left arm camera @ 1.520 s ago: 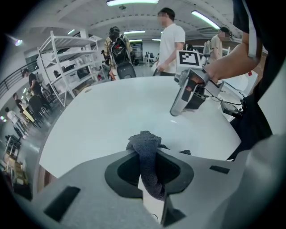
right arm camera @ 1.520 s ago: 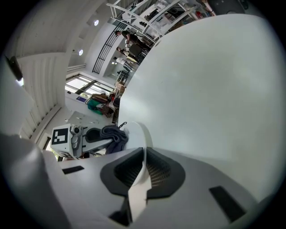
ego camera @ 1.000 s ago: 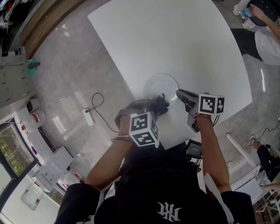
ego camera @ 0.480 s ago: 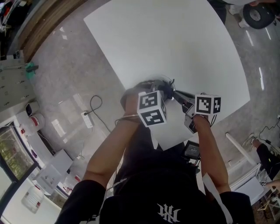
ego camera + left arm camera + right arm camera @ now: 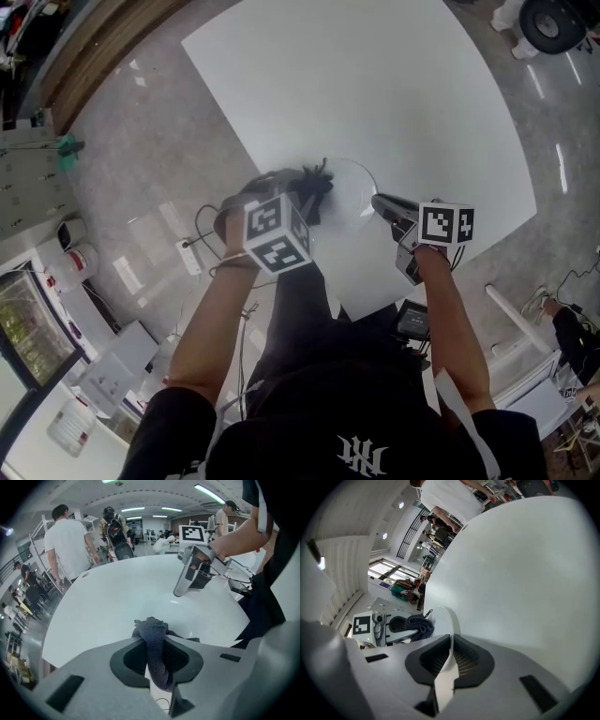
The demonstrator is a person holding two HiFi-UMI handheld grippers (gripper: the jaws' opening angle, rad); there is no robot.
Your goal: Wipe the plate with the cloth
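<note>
Cloth (image 5: 151, 627) tight in left gripper (image 5: 154, 642)

Plate (image 5: 349, 187): white, round, thin. Right rim nipped edge-on between jaws of right gripper (image 5: 451, 644). Cloth (image 5: 151, 627): dark grey knit, bunched into a roll, clamped in left gripper (image 5: 155, 654). Free end lying against plate's left side.
</note>
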